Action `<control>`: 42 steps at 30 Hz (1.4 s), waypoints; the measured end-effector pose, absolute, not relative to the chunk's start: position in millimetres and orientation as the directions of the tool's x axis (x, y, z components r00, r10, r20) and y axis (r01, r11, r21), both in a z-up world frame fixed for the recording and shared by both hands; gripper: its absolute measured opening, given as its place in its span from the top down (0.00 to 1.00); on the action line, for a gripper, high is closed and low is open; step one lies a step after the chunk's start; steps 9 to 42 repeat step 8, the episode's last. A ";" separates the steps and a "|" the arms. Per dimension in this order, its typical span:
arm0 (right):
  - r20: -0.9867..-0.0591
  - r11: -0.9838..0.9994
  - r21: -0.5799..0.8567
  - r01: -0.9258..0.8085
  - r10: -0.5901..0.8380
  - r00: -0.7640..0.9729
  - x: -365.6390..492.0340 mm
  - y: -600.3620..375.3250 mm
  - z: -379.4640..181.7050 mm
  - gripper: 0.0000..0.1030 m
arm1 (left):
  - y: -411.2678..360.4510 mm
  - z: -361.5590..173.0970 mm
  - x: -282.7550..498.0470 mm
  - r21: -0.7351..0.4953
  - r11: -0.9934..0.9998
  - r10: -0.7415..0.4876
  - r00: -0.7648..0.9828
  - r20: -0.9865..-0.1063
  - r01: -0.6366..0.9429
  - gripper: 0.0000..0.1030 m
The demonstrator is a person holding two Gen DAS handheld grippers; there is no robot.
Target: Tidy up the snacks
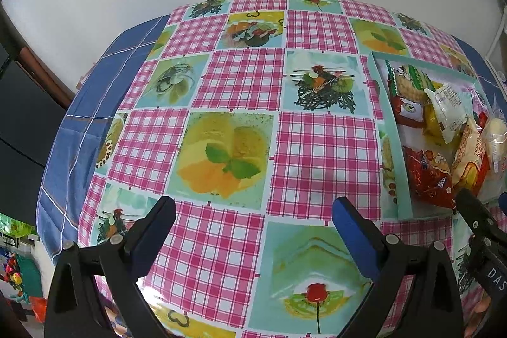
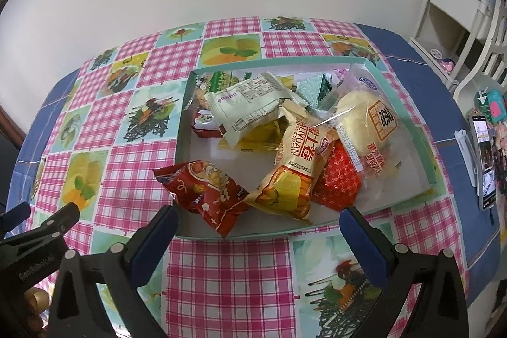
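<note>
Though every snack in view already sits in the box, the heap looks unsorted.
Right tool: spread wide, empty, hovering just before the box's near rim.
Left tool: equally wide, holding nothing, over bare table left of the box.
Box: shallow teal-rimmed cardboard tray, white floor.
Red packet: crinkly foil, overhanging the near-left rim.
Yellow packet: glossy pillow pack, leaning on the others.
Clear-wrapped bun: soft, rounded, far right.
Remaining: probably straightening the pile.
</note>
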State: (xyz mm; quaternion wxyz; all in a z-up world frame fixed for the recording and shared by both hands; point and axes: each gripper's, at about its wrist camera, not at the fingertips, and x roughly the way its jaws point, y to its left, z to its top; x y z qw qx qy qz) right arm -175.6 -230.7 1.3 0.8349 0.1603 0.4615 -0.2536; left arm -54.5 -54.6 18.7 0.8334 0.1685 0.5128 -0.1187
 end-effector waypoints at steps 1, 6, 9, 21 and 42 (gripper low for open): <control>-0.852 0.819 0.035 0.573 -0.275 0.445 -175.9 -231.1 1.1 0.00 | -54.6 18.5 -54.1 0.160 0.915 -0.024 0.446 -0.895 0.371 0.04; -0.853 0.819 0.036 0.573 -0.273 0.445 -175.7 -231.0 0.8 0.00 | -54.7 21.9 -56.0 0.161 0.913 -0.034 0.462 -0.886 0.376 0.04; -0.853 0.819 0.037 0.573 -0.273 0.444 -175.4 -230.6 0.7 0.00 | -55.7 22.3 -55.8 0.158 0.909 -0.041 0.461 -0.886 0.385 0.04; -0.853 0.819 0.037 0.573 -0.273 0.444 -175.4 -230.6 0.7 0.00 | -55.7 22.3 -55.8 0.158 0.909 -0.041 0.461 -0.886 0.385 0.04; -0.853 0.819 0.037 0.573 -0.273 0.444 -175.4 -230.6 0.7 0.00 | -55.7 22.3 -55.8 0.158 0.909 -0.041 0.461 -0.886 0.385 0.04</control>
